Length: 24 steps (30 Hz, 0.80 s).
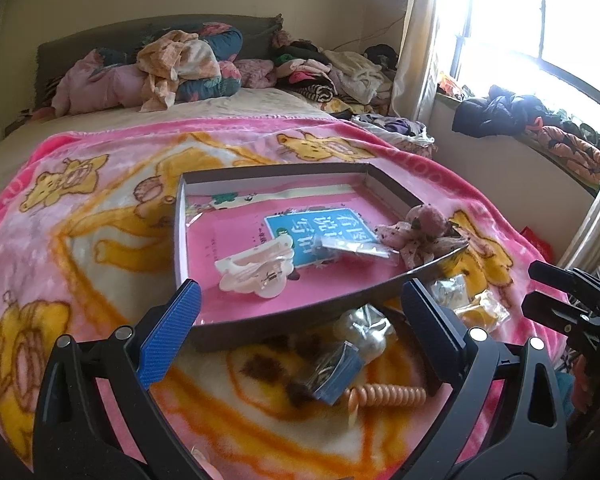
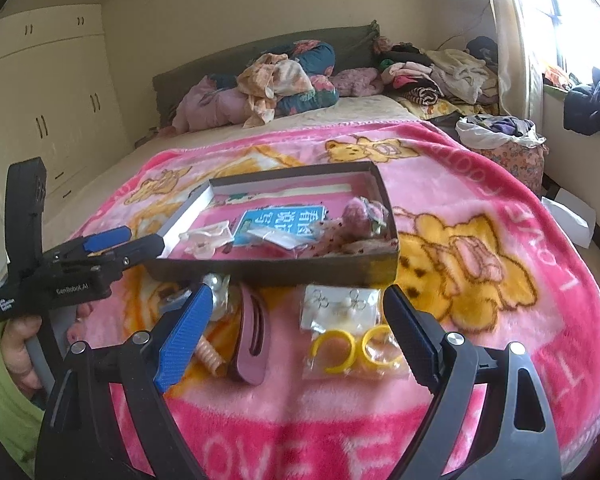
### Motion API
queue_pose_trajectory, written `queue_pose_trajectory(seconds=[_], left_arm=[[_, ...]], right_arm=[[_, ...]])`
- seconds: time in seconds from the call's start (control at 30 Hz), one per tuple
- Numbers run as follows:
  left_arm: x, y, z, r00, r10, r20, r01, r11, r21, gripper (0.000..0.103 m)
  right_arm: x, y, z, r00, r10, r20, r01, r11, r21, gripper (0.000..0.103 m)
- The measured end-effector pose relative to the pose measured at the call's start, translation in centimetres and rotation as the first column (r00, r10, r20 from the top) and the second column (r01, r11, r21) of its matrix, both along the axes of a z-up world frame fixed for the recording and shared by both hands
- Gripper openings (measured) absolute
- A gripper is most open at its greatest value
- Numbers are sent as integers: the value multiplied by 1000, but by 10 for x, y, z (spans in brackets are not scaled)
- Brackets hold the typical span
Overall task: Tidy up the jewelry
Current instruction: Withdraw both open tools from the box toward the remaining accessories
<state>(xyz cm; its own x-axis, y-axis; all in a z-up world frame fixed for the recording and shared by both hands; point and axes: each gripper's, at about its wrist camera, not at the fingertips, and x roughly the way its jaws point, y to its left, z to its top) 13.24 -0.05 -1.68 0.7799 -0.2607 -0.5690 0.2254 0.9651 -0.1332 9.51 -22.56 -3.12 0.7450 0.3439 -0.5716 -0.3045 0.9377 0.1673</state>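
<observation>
The right gripper (image 2: 298, 336) hangs with jaws spread wide and empty; between its fingers lies a clear packet of yellow hoop earrings (image 2: 354, 350), with an earring card (image 2: 340, 306) just beyond. The left gripper (image 1: 300, 320), equally agape and holding nothing, frames an orange spiral hair tie (image 1: 388, 396) and a pearl packet (image 1: 364, 330). Beyond both sits the shallow box (image 2: 268, 270) on the pink blanket (image 2: 480, 208), holding a white claw clip (image 1: 260, 270).
</observation>
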Motion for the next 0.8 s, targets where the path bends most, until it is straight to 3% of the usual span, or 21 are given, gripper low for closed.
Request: queue_pose_trajectory(seconds=[0.8], left_arm=[[-25,16,-37,996,-37,-85,40,999,26,91]], right_arm=[[-9,38,-32,993,78,-83,-81,996,-40,81]])
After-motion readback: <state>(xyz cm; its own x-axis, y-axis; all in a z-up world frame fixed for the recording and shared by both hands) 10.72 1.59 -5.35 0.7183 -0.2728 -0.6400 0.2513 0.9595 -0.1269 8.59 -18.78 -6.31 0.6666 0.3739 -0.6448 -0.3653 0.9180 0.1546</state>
